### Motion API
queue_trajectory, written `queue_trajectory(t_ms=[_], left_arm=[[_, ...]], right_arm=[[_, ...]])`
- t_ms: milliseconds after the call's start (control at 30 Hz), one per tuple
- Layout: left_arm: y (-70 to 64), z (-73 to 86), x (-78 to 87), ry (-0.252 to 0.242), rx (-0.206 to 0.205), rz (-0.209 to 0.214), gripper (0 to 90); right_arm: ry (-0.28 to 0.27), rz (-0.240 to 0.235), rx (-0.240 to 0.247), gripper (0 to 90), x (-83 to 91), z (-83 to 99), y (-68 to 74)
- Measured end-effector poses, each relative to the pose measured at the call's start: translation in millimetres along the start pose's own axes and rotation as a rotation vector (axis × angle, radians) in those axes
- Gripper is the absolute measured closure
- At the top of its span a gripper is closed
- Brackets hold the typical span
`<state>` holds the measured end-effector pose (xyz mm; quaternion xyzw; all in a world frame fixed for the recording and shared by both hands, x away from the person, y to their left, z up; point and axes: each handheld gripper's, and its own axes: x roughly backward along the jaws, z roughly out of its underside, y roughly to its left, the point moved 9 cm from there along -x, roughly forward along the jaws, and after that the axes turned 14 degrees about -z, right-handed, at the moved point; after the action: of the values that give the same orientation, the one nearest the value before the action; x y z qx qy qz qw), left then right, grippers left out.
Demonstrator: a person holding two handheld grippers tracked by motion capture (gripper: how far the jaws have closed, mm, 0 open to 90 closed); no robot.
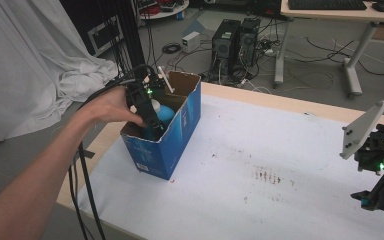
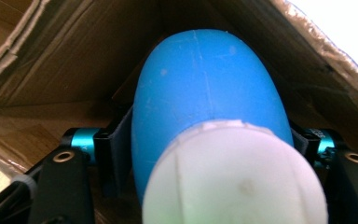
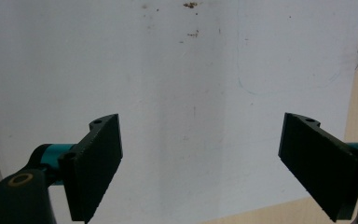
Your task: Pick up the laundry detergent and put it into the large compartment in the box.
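High view shows a table (image 1: 290, 107) with a wooden edge and a white cover (image 1: 260, 150) that carries brown stains near the lower middle of the frame. A blue box (image 1: 172, 142) stands open at the left of the cover. The left gripper (image 1: 150, 122) reaches down into it, and its jaws are clamped on a blue and white bottle (image 2: 205, 107), which sits inside the box between brown cardboard walls. At the lower right of the frame the right gripper (image 1: 380, 192) hangs over the cover; its jaws stand wide apart with nothing between them. Behind the table, at the upper middle, two computers (image 1: 235, 37) and many cables (image 1: 300, 65) lie on a grey floor, and a white cloth (image 1: 25, 60) hangs at the upper left.
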<state>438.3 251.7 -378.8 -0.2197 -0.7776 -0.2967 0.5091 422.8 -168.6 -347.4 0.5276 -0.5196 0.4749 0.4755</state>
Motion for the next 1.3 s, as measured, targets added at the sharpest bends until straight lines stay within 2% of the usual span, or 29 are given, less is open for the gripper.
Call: queue_trajectory(t_ms=[300,567,833,1100,1133,1300], left_arm=[[2.4,-3.5,7.4,0.012,-0.011,-0.002,29.3],[1.7,-4.7,12.2,0.002,-0.014,0.003,28.4],[1.0,-5.5,18.4,0.015,-0.037,0.008,28.4],[1.8,-9.0,28.8,0.015,-0.053,0.003,28.4],[3.3,-11.6,33.7,0.012,-0.055,-0.011,26.0],[2.2,-18.0,42.9,0.003,-0.079,-0.021,25.7]], right_arm=[[0.002,0.001,-0.008,12.6,0.4,1.8,0.6],[0.001,0.001,-0.008,12.6,0.7,2.6,0.3],[0.000,0.001,-0.010,12.6,1.2,2.6,0.9],[-0.001,0.001,-0.010,12.6,1.6,3.2,0.8],[-0.003,0.003,-0.013,12.6,1.9,3.6,0.4],[-0.002,0.000,-0.013,12.6,1.9,4.4,0.0]])
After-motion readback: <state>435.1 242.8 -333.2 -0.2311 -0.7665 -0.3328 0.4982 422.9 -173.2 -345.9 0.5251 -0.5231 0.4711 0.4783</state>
